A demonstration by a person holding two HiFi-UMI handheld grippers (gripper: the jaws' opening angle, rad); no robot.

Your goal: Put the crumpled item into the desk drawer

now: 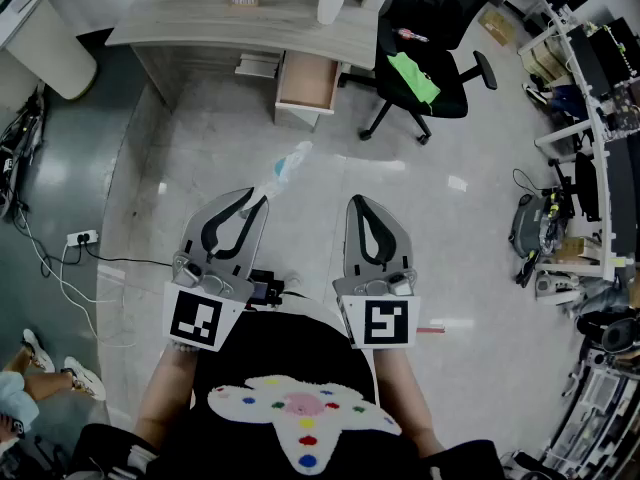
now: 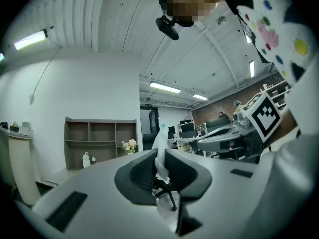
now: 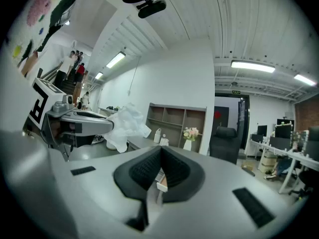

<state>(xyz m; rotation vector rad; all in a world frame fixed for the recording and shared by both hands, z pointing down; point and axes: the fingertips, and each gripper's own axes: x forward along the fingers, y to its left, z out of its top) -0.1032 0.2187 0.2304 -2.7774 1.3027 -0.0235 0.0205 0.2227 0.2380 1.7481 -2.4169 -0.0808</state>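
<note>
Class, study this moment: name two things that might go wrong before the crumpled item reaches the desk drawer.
1. The left gripper pinches the crumpled item only at one end; most pokes past the jaws, so it may slip out.
2. The office chair stands close beside the open drawer and may crowd the approach.

An open-plan office is shown: a long grey tabletop (image 1: 200, 18) with an open drawer (image 1: 308, 80) is seen beside a black swivel chair (image 1: 430, 58). Workstations with monitors (image 3: 284, 132) are lined up under ceiling strip lights (image 3: 251, 66), and a shelving unit (image 2: 99, 139) is set against the wall.
</note>
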